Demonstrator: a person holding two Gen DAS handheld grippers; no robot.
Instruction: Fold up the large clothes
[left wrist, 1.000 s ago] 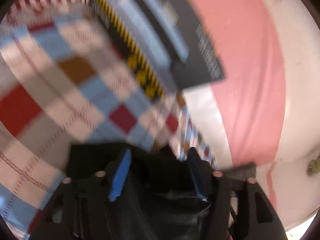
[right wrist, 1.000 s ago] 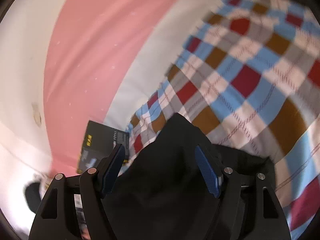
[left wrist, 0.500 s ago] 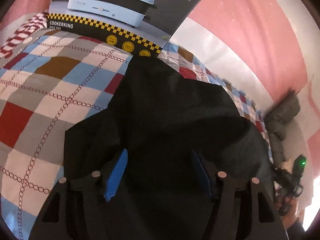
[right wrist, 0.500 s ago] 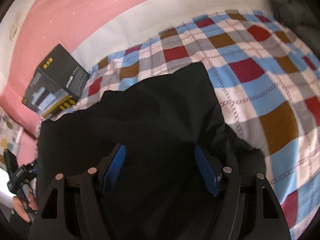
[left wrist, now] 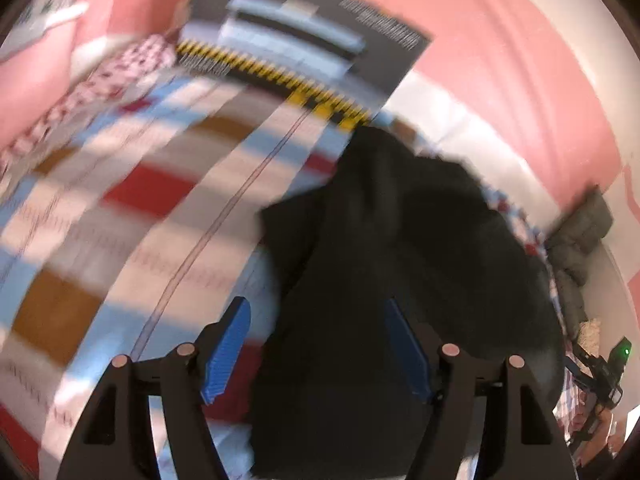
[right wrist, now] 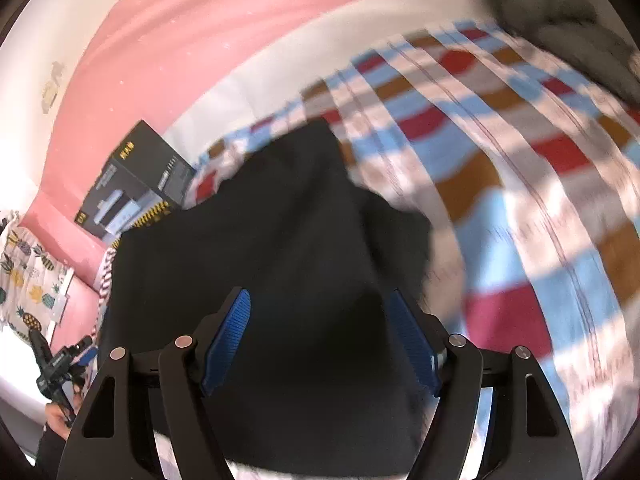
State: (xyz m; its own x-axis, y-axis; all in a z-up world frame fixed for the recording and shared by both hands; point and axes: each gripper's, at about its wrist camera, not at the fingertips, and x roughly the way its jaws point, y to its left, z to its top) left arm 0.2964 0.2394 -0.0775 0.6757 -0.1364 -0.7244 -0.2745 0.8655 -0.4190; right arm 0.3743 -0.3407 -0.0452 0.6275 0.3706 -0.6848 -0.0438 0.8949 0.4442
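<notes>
Two grippers over a bed, both views motion-blurred. Black garment (left wrist: 400,240) lies spread on the checked bedspread (left wrist: 120,220), its far tip close to a dark appliance box (left wrist: 304,40) that stands at the bed's far edge against the pink wall (left wrist: 500,60). Left gripper (left wrist: 316,344): jaws wide apart and have just been opening. Garment runs up between them on the right-hand side, its edge alongside the right pad. A strip of bedspread shows between the left pad (left wrist: 228,344) and the cloth, so no clamp there and nothing gripped as far as I can see. Right gripper (right wrist: 320,340): jaws also wide. The garment (right wrist: 280,220) fills the whole gap from pad to pad and carries on under the fingers toward the bottom of the frame. Can't tell whether the pads press on it or just sit over it. From that side the bedspread (right wrist: 520,200) is bare to the right of the garment, and the box (right wrist: 132,188) sits just past the garment's upper-left edge. Grey quilted item (left wrist: 580,224) lies at the right edge of the bed in the left view, and at top right (right wrist: 540,0) in the right view. Each camera catches the other gripper low at the frame edge: the right one with a green light on, the left one in front of a pineapple-print curtain (right wrist: 24,272). Garment outline is uneven, with one lobe sticking out to the right in the right view. Too blurred to tell sleeves from body.
</notes>
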